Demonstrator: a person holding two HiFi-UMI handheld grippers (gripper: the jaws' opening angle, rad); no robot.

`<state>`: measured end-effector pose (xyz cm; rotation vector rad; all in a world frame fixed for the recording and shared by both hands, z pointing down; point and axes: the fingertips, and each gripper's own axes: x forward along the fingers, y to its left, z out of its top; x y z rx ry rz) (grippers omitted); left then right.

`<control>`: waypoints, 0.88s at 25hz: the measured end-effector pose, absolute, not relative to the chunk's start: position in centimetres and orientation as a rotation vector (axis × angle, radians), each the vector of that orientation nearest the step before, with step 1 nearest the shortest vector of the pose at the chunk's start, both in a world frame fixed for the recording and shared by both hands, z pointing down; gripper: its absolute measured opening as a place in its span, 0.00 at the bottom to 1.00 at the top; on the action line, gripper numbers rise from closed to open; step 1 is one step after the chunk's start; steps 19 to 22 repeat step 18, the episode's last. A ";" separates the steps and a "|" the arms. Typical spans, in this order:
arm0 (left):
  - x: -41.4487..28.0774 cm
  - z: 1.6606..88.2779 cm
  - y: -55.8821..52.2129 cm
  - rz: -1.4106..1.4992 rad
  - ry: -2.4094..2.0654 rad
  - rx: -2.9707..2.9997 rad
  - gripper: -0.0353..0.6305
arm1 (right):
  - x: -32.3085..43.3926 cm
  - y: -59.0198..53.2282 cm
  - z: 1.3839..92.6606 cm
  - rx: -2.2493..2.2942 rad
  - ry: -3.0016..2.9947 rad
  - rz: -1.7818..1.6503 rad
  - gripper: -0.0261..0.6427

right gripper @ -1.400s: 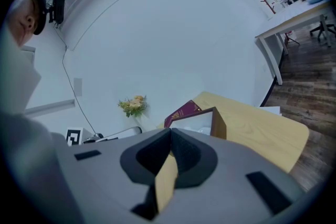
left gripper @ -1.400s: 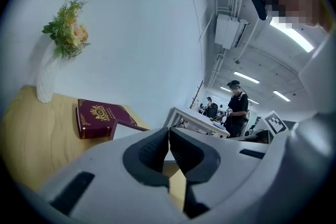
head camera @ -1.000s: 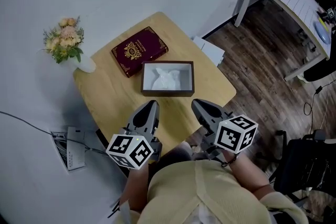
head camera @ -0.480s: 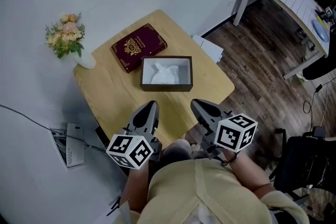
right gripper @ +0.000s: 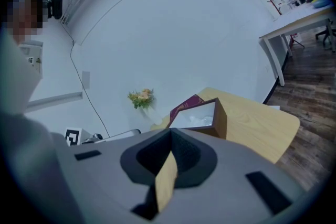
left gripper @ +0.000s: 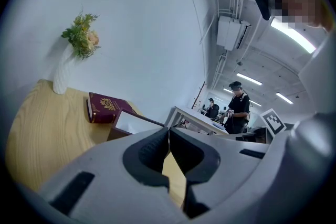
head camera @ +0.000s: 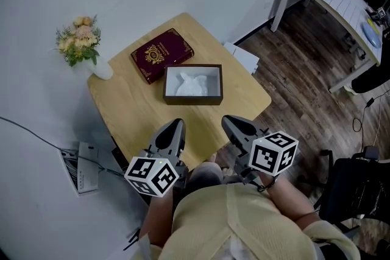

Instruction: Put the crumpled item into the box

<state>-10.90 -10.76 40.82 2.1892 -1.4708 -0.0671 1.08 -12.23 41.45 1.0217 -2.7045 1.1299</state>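
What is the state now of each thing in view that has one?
box: open, no lid on it
crumpled white item: lying inside the box
red book: closed, lying flat
vase of flowers: upright
left claw: shut, empty
right claw: shut, empty

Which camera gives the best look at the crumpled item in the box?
Head view: it looks down into the box, showing the crumpled item clearly. Right gripper view catches a white sliver of it; left gripper view shows only the box.
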 end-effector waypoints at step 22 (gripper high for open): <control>-10.6 40.7 -11.0 -0.003 -1.488 2.223 0.09 | 1.0 -12.6 41.1 1.013 -2.718 1.117 0.08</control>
